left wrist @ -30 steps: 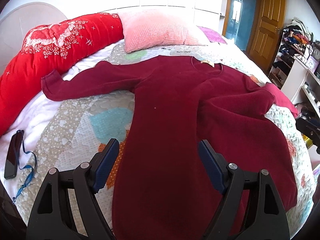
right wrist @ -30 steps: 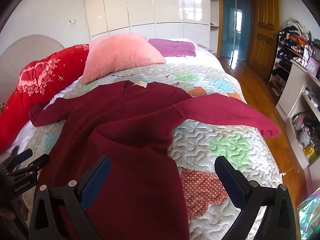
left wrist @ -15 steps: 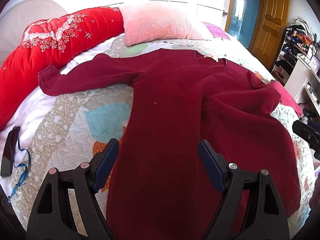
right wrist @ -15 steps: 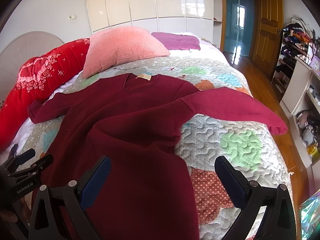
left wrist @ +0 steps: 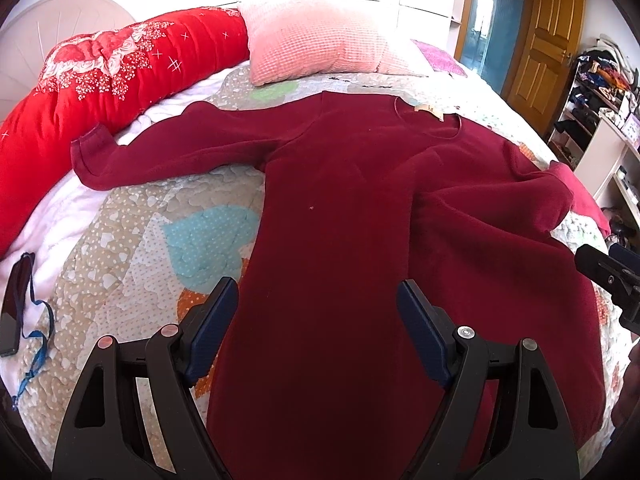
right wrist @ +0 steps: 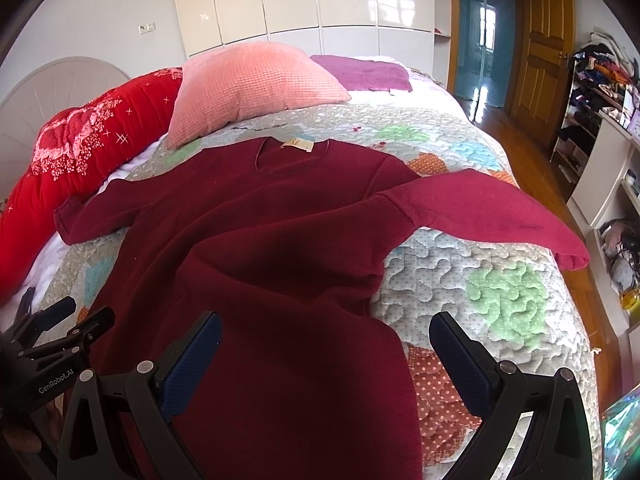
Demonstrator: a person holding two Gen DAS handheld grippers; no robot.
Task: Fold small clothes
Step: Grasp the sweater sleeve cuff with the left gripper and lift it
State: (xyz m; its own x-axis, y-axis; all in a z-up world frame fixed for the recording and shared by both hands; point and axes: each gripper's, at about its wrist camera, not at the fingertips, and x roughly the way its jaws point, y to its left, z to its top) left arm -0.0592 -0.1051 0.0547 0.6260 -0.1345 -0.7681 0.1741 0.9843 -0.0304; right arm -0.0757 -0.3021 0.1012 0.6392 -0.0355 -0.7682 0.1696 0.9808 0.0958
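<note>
A dark red long-sleeved garment [left wrist: 340,208] lies spread on the quilted bed, collar toward the pillows, sleeves out to both sides; it also shows in the right wrist view [right wrist: 256,240]. Its right sleeve [right wrist: 480,212] reaches the bed's right edge, its left sleeve [left wrist: 160,156] lies toward the red bolster. My left gripper [left wrist: 316,316] is open and empty above the garment's lower body. My right gripper [right wrist: 324,344] is open and empty above the garment's lower right edge. Each gripper shows at the edge of the other's view.
A pink pillow [right wrist: 252,88] and a red flowered bolster [left wrist: 100,76] lie at the head of the bed. A purple cloth [right wrist: 364,74] lies behind. A phone with a blue strap [left wrist: 16,304] lies at the bed's left edge. Shelves [right wrist: 600,128] and a wooden door stand right.
Both grippers have moved forward over the bed and a little higher, so the garment sits lower in both views. The jaws stay open. The garment has not moved.
</note>
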